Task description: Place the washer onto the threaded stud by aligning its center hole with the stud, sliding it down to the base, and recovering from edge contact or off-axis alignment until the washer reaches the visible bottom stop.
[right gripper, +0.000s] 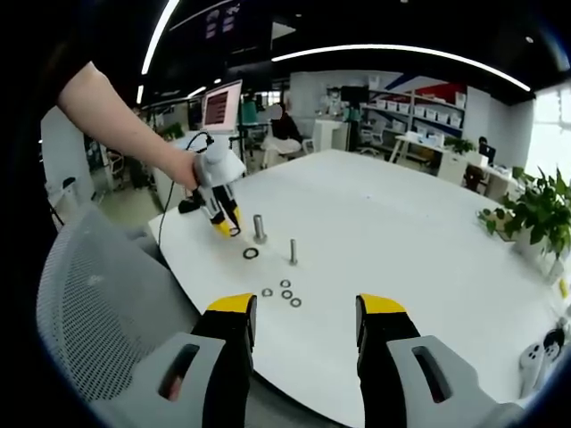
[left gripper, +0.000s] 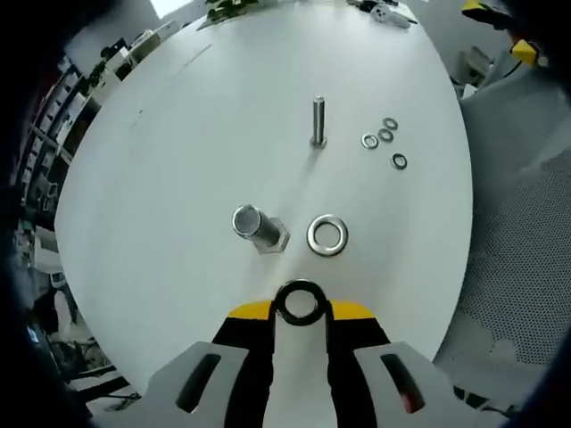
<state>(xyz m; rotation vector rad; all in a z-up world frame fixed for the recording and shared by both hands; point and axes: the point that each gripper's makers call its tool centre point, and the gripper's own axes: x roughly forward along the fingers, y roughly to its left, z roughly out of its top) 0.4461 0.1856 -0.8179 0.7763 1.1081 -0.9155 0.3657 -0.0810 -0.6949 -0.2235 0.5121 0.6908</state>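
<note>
The left tongs (left gripper: 300,314) are pinching a dark washer (left gripper: 300,302) between their yellow tips, holding it just short of the big stud (left gripper: 257,228) on the white worktop (left gripper: 196,134). That stud stands on its hex base, and its top is bare: nothing has been threaded over it yet. A second large washer (left gripper: 327,235) lies flat just to the right of the stud's base, loose on the surface.

Farther off stands a thinner stud (left gripper: 318,122), also bare, with four small washers (left gripper: 385,135) scattered to its right.

From the right gripper view the same layout reads plainly: the left tongs (right gripper: 226,223) hang close beside the big stud (right gripper: 259,229), a person's arm (right gripper: 116,116) reaching in from the left. The right tongs (right gripper: 306,323) are spread wide with nothing between them, hovering well back from the parts over the near edge of the worktop (right gripper: 428,232).

As I judge it, the task is at an early stage. The washer has been picked up and brought near, but the hole is not yet over the stud's tip. Left to do: centre it above the stud, lower it without catching the edge, and let it slide down to the hex base.
</note>
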